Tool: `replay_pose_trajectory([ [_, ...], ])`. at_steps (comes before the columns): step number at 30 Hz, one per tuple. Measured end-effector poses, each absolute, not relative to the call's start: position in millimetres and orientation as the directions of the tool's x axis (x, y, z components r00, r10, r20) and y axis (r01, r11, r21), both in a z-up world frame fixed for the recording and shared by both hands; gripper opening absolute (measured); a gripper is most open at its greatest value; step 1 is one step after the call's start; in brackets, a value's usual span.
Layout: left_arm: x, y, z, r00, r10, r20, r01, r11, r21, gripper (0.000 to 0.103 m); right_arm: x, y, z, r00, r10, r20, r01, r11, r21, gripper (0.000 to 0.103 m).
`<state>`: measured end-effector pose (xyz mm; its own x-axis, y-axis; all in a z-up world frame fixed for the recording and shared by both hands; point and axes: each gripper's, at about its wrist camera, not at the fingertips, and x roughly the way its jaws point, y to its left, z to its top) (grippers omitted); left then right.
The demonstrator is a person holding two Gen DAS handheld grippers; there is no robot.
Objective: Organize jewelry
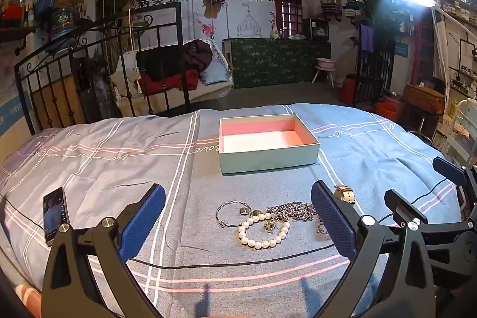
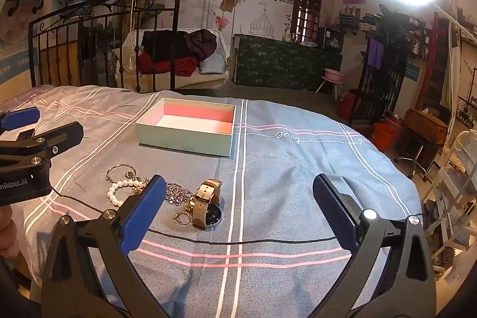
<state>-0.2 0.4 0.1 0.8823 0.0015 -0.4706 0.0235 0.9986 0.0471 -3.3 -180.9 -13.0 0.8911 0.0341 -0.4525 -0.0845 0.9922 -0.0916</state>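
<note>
An open pale green box (image 1: 268, 158) with a pink inside stands empty on the bed; it also shows in the right wrist view (image 2: 184, 140). In front of it lie a pearl bracelet (image 1: 262, 242), a silver bangle (image 1: 231, 212), a silver chain (image 1: 293, 210) and a watch (image 2: 207, 204). My left gripper (image 1: 238, 210) is open above the jewelry pile, near side. My right gripper (image 2: 238, 198) is open, with the watch just inside its left finger. Both are empty.
A phone (image 1: 53, 213) lies on the bed at the left. A black cable (image 1: 238, 261) runs across the bedspread in front of the jewelry. A metal bed frame (image 1: 98, 73) stands behind. The bed edge drops off at the right.
</note>
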Motion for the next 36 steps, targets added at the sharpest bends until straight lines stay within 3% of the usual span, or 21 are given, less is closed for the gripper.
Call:
replay_pose_trajectory([
  [36,9,0,-5,0.873,-0.014,-0.487,0.041,0.998,0.045,0.097,9,-186,-16,0.883,0.035,-0.467,-0.081,0.994,-0.079,0.097],
])
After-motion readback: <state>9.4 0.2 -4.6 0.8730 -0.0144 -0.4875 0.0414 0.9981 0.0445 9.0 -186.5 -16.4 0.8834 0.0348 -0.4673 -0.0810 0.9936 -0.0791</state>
